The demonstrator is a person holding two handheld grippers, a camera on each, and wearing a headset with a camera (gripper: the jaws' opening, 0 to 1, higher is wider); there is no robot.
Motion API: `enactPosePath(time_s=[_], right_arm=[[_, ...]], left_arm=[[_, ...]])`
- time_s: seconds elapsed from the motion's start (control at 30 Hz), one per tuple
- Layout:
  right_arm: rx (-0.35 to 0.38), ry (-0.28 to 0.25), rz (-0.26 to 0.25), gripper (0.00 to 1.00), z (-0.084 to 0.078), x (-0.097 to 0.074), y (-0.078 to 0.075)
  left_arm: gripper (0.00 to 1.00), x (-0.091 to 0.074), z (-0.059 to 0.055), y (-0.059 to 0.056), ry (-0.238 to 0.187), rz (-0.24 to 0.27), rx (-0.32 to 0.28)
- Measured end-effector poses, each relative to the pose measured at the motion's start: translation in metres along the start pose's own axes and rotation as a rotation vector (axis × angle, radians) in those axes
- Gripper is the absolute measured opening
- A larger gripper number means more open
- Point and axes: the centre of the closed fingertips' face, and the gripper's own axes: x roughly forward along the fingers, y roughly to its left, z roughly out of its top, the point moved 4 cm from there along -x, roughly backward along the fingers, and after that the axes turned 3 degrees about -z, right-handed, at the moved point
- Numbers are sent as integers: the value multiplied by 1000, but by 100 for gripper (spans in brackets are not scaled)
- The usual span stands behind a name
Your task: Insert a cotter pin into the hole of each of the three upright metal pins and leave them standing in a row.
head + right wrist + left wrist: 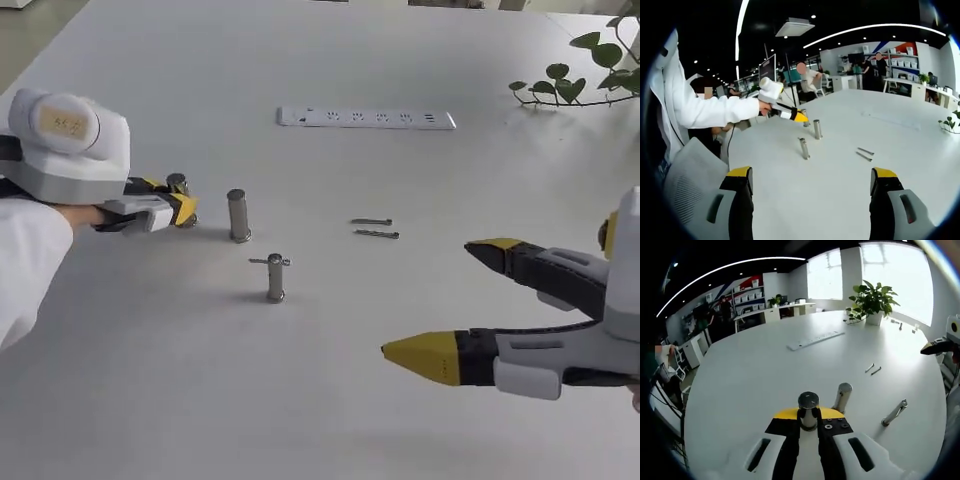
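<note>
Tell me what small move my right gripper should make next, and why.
Probably reach the open right gripper forward to the nearer loose cotter pin and close on it. The left gripper clamps the leftmost metal pin, with no cotter pin showing in it; only the front metal pin carries one, and a second loose cotter pin lies beside the first.

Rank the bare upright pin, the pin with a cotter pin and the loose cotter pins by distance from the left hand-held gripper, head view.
From the left hand-held gripper, shut on the third pin:
1. Bare upright pin, just to its right.
2. Pin with a cotter pin, right and nearer the person.
3. Loose cotter pins, farther right, mid-table.
</note>
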Motion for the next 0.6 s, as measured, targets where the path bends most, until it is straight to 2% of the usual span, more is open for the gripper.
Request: enactPosePath(time_s=[0.13, 0.2, 0.27, 0.37, 0.4, 0.5, 0.6], right_arm=[[-15, -3, -3, 96, 0, 0, 2], [-47, 15, -11, 96, -2, 1, 1], [-50, 4, -9, 96, 0, 1, 1], [-83, 12, -13, 96, 2, 0, 1], [-100, 18, -9, 97, 1, 0, 2], [-90, 17, 9, 97, 2, -1, 4], [-101, 9, 18, 97, 3, -2, 6]], left_arm=[[10, -23, 10, -12, -23, 15, 10], [10, -32, 11, -19, -23, 12, 37], [10, -42, 12, -26, -24, 12, 46], [10, -61, 17, -35, -72, 12, 0], [10, -66, 18, -37, -72, 17, -6], [10, -80, 20, -43, -77, 41, -9], [11, -93, 21, -49, -90, 65, -78]])
